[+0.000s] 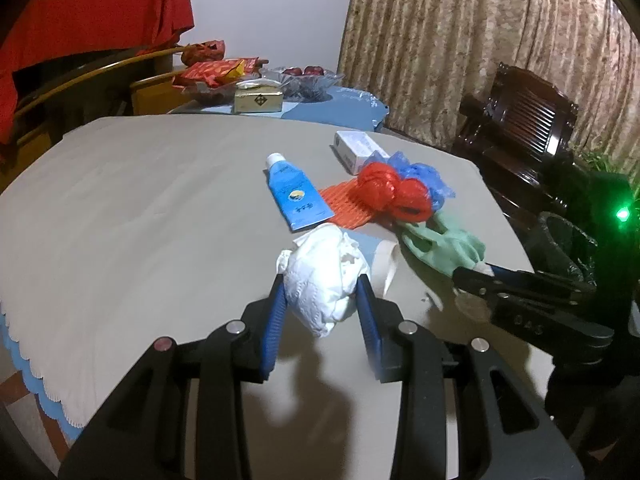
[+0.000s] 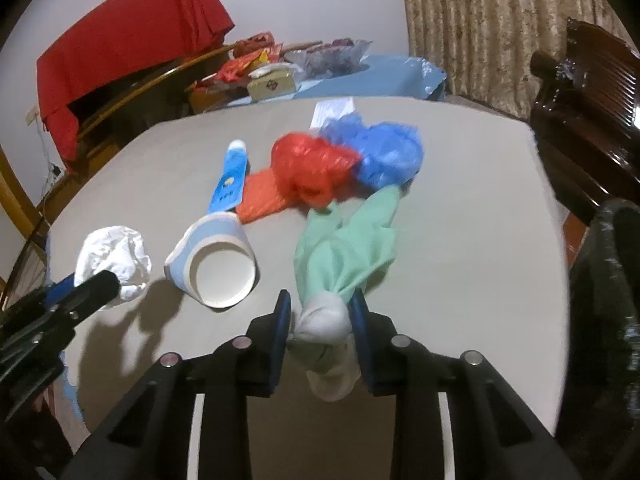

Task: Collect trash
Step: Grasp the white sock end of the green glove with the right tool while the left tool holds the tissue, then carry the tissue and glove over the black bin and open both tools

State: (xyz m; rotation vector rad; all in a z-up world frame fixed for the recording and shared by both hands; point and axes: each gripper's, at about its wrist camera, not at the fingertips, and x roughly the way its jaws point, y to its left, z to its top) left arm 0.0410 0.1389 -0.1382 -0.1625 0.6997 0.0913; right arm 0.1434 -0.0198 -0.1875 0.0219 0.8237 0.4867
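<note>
My left gripper (image 1: 322,288) is shut on a crumpled white tissue (image 1: 324,276) and holds it above the table; the tissue (image 2: 114,260) also shows in the right wrist view. My right gripper (image 2: 322,314) is shut on the white knotted end of a green glove (image 2: 344,248), which trails over the table; the glove (image 1: 444,242) shows in the left view too. A paper cup (image 2: 218,264) lies on its side. A blue tube (image 1: 298,194), an orange mesh piece (image 1: 344,202), a red bag (image 2: 312,166) and a blue bag (image 2: 384,148) lie behind.
A white box (image 1: 358,148) sits at the far side of the beige-covered table (image 1: 140,200). A black bin (image 2: 604,300) stands at the table's right edge. A dark wooden chair (image 1: 520,120) is behind it. Snacks and a tissue box (image 1: 258,100) crowd the far table.
</note>
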